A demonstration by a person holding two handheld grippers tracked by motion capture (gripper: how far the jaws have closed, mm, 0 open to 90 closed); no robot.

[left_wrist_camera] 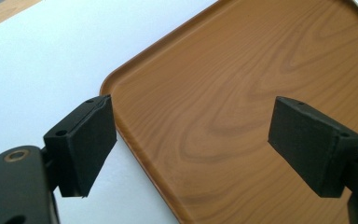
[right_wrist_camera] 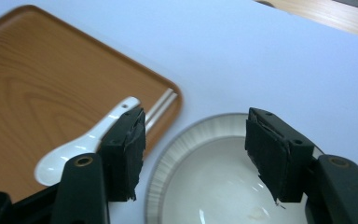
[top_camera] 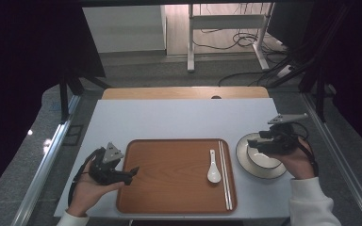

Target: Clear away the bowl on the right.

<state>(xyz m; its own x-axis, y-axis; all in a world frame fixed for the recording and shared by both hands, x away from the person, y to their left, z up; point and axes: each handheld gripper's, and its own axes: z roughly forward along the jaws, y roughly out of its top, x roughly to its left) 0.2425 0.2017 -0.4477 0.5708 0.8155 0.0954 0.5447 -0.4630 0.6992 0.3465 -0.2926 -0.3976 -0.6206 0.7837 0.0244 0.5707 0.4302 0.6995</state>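
Observation:
A brown wooden tray lies at the table's front middle. A white spoon and a pair of pale chopsticks rest along the tray's right side. To the right of the tray, a white bowl sits on a ribbed plate. My right gripper hovers open over the bowl with nothing between its fingers. My left gripper is held open at the tray's left edge, empty.
A white mat covers the table, and a strip of bare wood shows at the far edge. Metal rails run along both sides. A desk frame and cables stand on the floor beyond.

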